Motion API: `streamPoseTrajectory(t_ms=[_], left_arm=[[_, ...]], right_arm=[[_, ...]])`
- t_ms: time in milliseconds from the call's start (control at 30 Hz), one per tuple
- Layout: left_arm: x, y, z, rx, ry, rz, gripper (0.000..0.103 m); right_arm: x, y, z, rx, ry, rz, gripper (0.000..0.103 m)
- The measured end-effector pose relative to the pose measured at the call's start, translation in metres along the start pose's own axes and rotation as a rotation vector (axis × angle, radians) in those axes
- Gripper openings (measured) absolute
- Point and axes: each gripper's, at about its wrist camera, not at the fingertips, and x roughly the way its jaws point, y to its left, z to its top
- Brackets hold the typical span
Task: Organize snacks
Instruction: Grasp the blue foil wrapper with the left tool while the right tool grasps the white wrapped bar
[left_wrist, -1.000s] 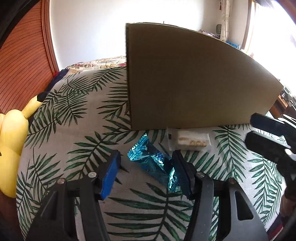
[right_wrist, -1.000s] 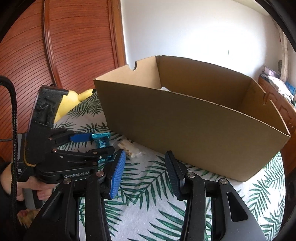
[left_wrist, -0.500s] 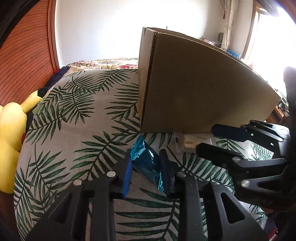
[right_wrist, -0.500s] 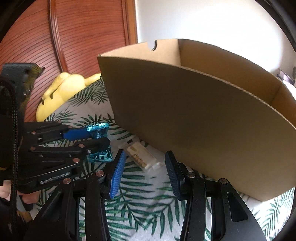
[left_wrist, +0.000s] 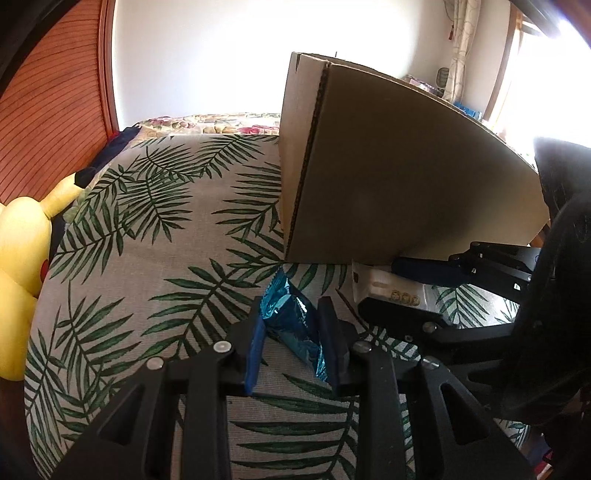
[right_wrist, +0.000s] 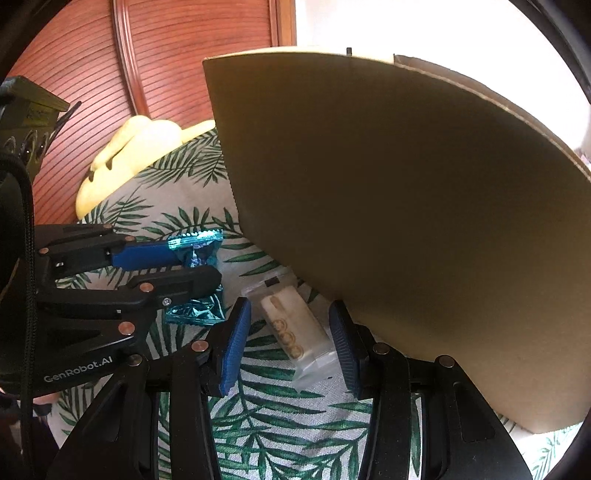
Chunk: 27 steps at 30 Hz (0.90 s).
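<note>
Two snacks are in view, and both lie on the palm-print bed cover outside the box, so as far as the views show the sorting is at the pick-up step, with carrying and dropping into the box left to do; the inside of the box is hidden. The blue packet (left_wrist: 291, 325) sits at lower centre of the left wrist view, between the fingers of the left gripper (left_wrist: 290, 332), which have narrowed onto it so both pads appear to touch its crinkled foil; it seems gripped but not lifted, with its ends sticking out past the fingers. The white packet (right_wrist: 295, 332) lies at lower centre of the right wrist view, between the fingers of the right gripper (right_wrist: 290, 347), which stand wide apart with clear gaps on both sides and hold nothing. Its far end reaches toward the foot of the box (right_wrist: 406, 221), which fills the right of that frame, just beside the right finger. A yellow plush (left_wrist: 22, 266) rests at the left edge of the bed cover (left_wrist: 166, 229).
</note>
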Motion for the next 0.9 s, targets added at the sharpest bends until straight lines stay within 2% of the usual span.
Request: streamPoseTrajectory(t_ms=[267, 467, 667, 900], left_arm=[[-0.005, -0.004, -0.004, 0.014, -0.001, 0.011, 0.025], [-0.012, -0.004, -0.010, 0.014, 0.000, 0.011, 0.025], [-0.024, -0.013, -0.018, 0.019, -0.012, -0.003, 0.025], [-0.049, -0.037, -0.028, 0.043, -0.045, -0.031, 0.025]], right_arm=[[0.002, 0.005, 0.001, -0.033, 0.016, -0.015, 0.041], [-0.001, 0.008, -0.002, -0.038, 0.024, 0.027, 0.020], [-0.012, 0.010, -0.014, -0.019, 0.008, 0.018, 0.019], [-0.048, 0.014, -0.037, 0.021, -0.059, 0.000, 0.019]])
